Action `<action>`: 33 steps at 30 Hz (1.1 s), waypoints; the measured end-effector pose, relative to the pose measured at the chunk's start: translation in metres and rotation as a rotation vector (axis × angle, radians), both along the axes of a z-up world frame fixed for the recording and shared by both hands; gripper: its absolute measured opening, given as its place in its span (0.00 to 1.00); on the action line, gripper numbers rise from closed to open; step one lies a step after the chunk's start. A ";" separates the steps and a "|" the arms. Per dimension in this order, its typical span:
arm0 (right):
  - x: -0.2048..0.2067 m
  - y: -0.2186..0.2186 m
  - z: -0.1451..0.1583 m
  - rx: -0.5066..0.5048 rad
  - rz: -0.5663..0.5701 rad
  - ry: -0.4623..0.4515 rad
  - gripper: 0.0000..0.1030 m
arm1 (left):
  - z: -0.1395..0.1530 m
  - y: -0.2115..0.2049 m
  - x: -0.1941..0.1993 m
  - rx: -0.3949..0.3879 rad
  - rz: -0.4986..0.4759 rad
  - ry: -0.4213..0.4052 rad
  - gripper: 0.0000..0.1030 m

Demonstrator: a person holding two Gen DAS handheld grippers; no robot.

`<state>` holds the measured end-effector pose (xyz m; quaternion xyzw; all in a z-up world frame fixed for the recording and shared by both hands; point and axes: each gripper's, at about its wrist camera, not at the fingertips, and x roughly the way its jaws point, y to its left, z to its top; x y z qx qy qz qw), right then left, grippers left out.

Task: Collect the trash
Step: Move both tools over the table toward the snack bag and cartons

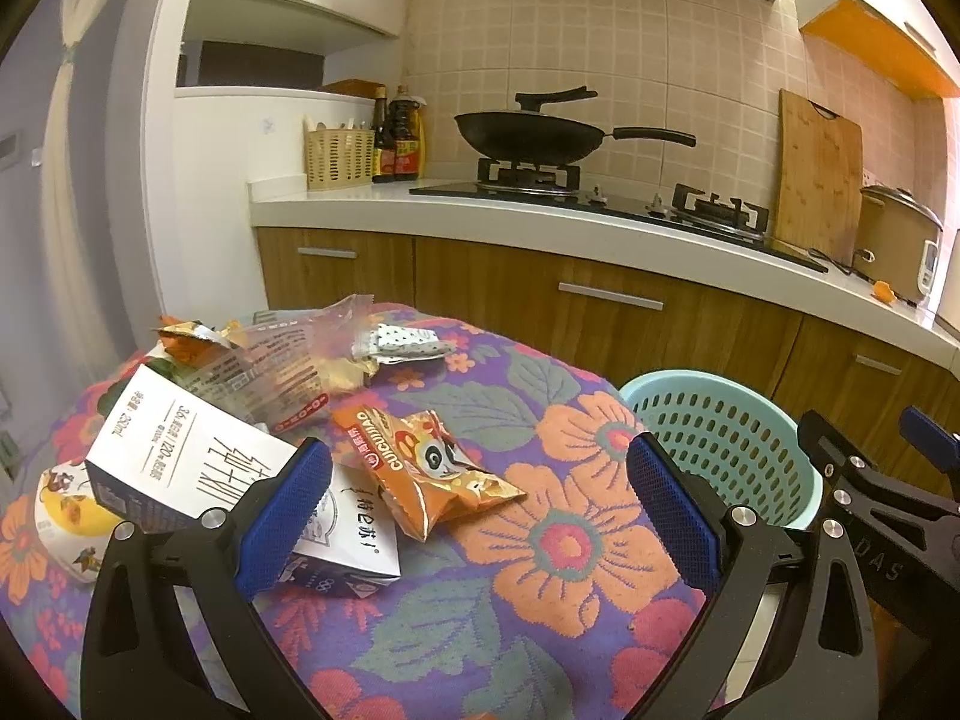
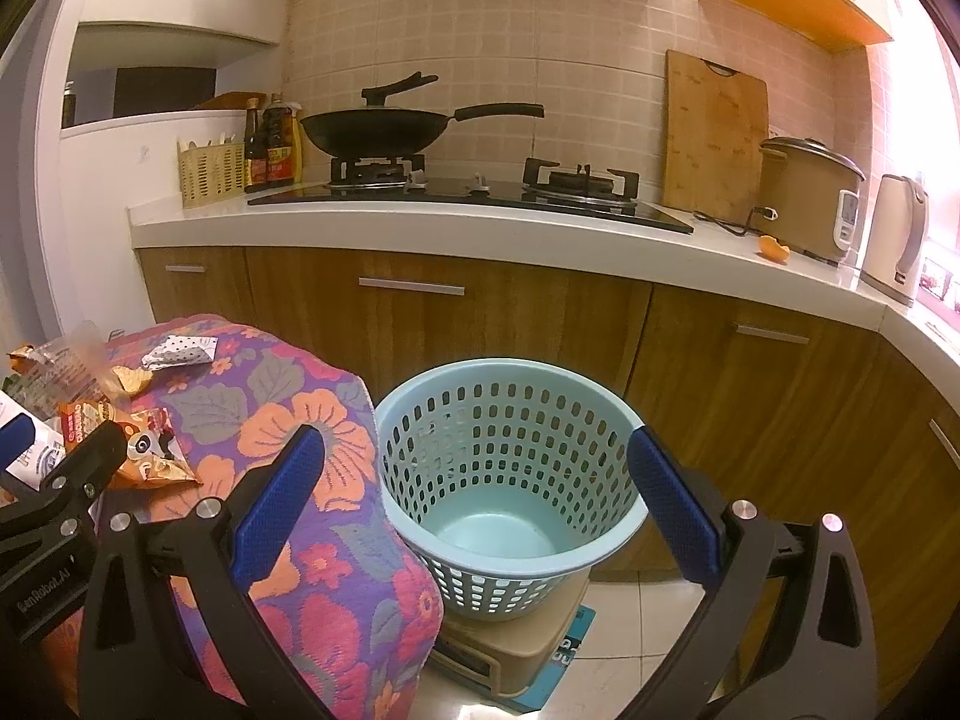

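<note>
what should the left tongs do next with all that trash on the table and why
Probably ease the left tongs forward and down onto the orange snack wrapper. Both tongs are open and empty, the wrapper lies loose on the floral cloth just ahead between the fingers, and the blue basket beside the table looks empty.

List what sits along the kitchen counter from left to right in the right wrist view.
Wicker basket → sauce bottles → black wok → empty burner → wooden cutting board → rice cooker → kettle.

Perforated plastic basket, glossy foil wrapper
</note>
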<state>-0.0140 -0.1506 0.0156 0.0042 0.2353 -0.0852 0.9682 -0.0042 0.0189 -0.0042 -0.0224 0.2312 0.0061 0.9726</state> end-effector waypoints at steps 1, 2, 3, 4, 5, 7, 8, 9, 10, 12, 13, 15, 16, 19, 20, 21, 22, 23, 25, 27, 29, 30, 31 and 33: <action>0.000 0.000 0.000 0.000 0.003 -0.001 0.94 | 0.000 0.001 0.000 -0.002 0.004 -0.001 0.93; 0.000 0.001 0.000 0.000 0.006 -0.001 0.94 | 0.000 0.001 -0.001 -0.006 0.006 -0.001 0.93; 0.000 0.001 0.000 0.000 0.008 -0.001 0.94 | 0.001 0.002 -0.001 -0.013 0.004 0.000 0.93; 0.001 0.002 0.000 0.001 0.011 -0.002 0.94 | 0.001 0.004 -0.002 -0.027 0.002 0.003 0.93; 0.000 0.002 0.001 0.003 0.016 -0.003 0.94 | 0.002 0.007 -0.003 -0.039 0.003 0.007 0.93; 0.000 0.005 0.001 0.004 0.033 -0.006 0.94 | 0.004 0.013 -0.006 -0.060 0.005 0.012 0.93; 0.001 0.007 0.001 0.002 0.044 -0.009 0.94 | 0.005 0.016 -0.009 -0.066 0.012 0.011 0.93; 0.001 0.009 0.002 0.000 0.053 -0.013 0.94 | 0.006 0.019 -0.010 -0.064 0.025 0.011 0.93; 0.001 0.012 0.002 -0.001 0.065 -0.018 0.94 | 0.008 0.022 -0.013 -0.053 0.049 0.010 0.93; 0.001 0.018 0.004 0.000 0.092 -0.027 0.94 | 0.011 0.031 -0.018 -0.051 0.075 0.000 0.93; 0.000 0.022 0.005 0.000 0.106 -0.032 0.94 | 0.013 0.037 -0.022 -0.058 0.089 -0.001 0.93; 0.000 0.031 0.007 -0.001 0.147 -0.047 0.94 | 0.017 0.049 -0.029 -0.068 0.119 0.001 0.93; 0.001 0.036 0.008 -0.002 0.169 -0.050 0.94 | 0.018 0.056 -0.034 -0.072 0.134 -0.002 0.93; 0.007 0.053 0.007 -0.004 0.243 -0.033 0.94 | 0.023 0.082 -0.048 -0.085 0.176 -0.007 0.93; 0.008 0.059 0.006 -0.008 0.269 -0.030 0.94 | 0.025 0.092 -0.053 -0.092 0.192 -0.011 0.93; 0.009 0.065 0.005 -0.012 0.288 -0.029 0.94 | 0.028 0.106 -0.060 -0.102 0.215 -0.014 0.93; 0.011 0.072 0.004 -0.018 0.311 -0.025 0.94 | 0.029 0.116 -0.064 -0.112 0.232 -0.014 0.93; 0.011 0.078 0.004 -0.022 0.325 -0.025 0.94 | 0.030 0.127 -0.067 -0.120 0.252 -0.012 0.93; 0.014 0.089 0.002 -0.011 0.381 -0.014 0.94 | 0.031 0.150 -0.076 -0.121 0.296 -0.010 0.93; 0.015 0.095 0.002 0.011 0.427 -0.001 0.94 | 0.031 0.170 -0.084 -0.100 0.344 -0.002 0.93; 0.017 0.103 0.003 0.021 0.464 0.003 0.94 | 0.029 0.187 -0.087 -0.084 0.366 0.012 0.93; 0.019 0.106 0.004 0.018 0.473 0.004 0.94 | 0.028 0.197 -0.088 -0.078 0.370 0.030 0.93; 0.019 0.110 0.005 0.015 0.483 0.002 0.94 | 0.028 0.205 -0.088 -0.076 0.373 0.039 0.93; 0.020 0.116 0.007 0.007 0.498 -0.003 0.94 | 0.026 0.219 -0.087 -0.074 0.380 0.056 0.93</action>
